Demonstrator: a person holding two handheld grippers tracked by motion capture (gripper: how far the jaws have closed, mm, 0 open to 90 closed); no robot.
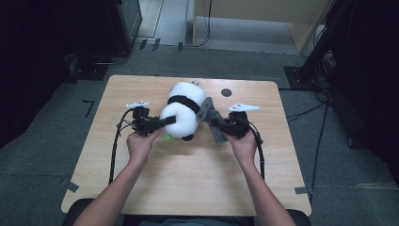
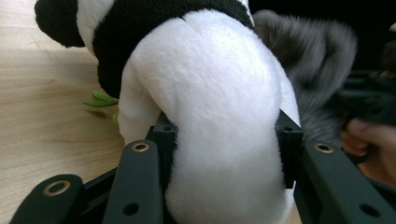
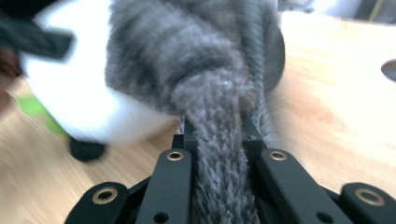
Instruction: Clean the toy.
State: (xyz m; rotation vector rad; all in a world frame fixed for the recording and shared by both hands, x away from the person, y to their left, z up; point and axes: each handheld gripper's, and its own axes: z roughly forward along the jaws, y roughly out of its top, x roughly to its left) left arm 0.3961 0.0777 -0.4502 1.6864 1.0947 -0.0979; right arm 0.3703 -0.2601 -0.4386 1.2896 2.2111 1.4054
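A black and white plush panda (image 1: 184, 111) lies in the middle of the wooden table (image 1: 141, 188). My left gripper (image 1: 170, 120) is shut on a white limb of the panda (image 2: 224, 140), its jaws squeezing the plush from both sides. A grey knitted scarf (image 1: 211, 117) hangs off the panda's right side. My right gripper (image 1: 217, 125) is shut on a strand of the scarf (image 3: 219, 177), just below a knot. The scarf (image 2: 303, 60) shows behind the panda in the left gripper view, with my right hand beside it.
A small green plush piece (image 1: 166, 137) pokes out under the panda. A dark round mark (image 1: 226, 92) sits near the table's far edge. Dark equipment stands and cables line the floor at left and right.
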